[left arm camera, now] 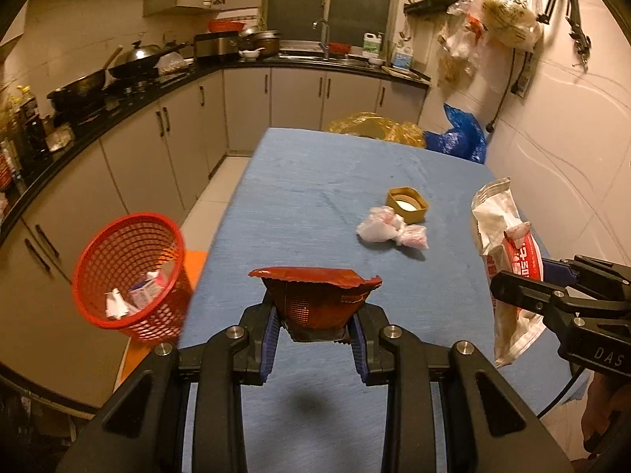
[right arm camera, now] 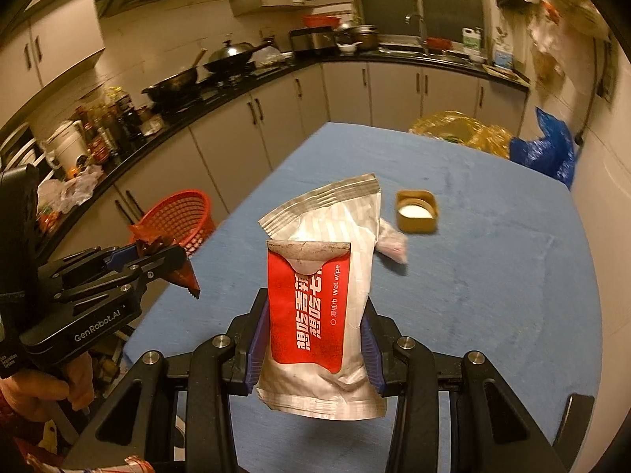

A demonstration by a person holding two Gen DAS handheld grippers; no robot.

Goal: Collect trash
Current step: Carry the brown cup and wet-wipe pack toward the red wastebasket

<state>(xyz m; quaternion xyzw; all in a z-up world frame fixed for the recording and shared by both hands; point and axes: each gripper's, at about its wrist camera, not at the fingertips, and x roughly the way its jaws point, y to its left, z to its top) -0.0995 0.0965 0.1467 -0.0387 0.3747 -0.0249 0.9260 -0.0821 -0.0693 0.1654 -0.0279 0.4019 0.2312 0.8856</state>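
My left gripper (left arm camera: 315,333) is shut on a dark red snack wrapper (left arm camera: 317,295) and holds it above the blue table (left arm camera: 315,181). It also shows in the right wrist view (right arm camera: 157,254). My right gripper (right arm camera: 313,345) is shut on a white and red wet wipe packet (right arm camera: 319,287), held upright above the table; the packet also shows in the left wrist view (left arm camera: 508,260). A red mesh basket (left arm camera: 130,276) with paper scraps inside stands left of the table. Crumpled white plastic (left arm camera: 388,230) and a gold lid (left arm camera: 408,205) lie on the table.
A yellow bag (left arm camera: 378,126) and a blue bag (left arm camera: 457,136) sit at the table's far end. Kitchen counters with pans (left arm camera: 130,67) run along the left and back. Bags hang on the right wall (left arm camera: 508,15).
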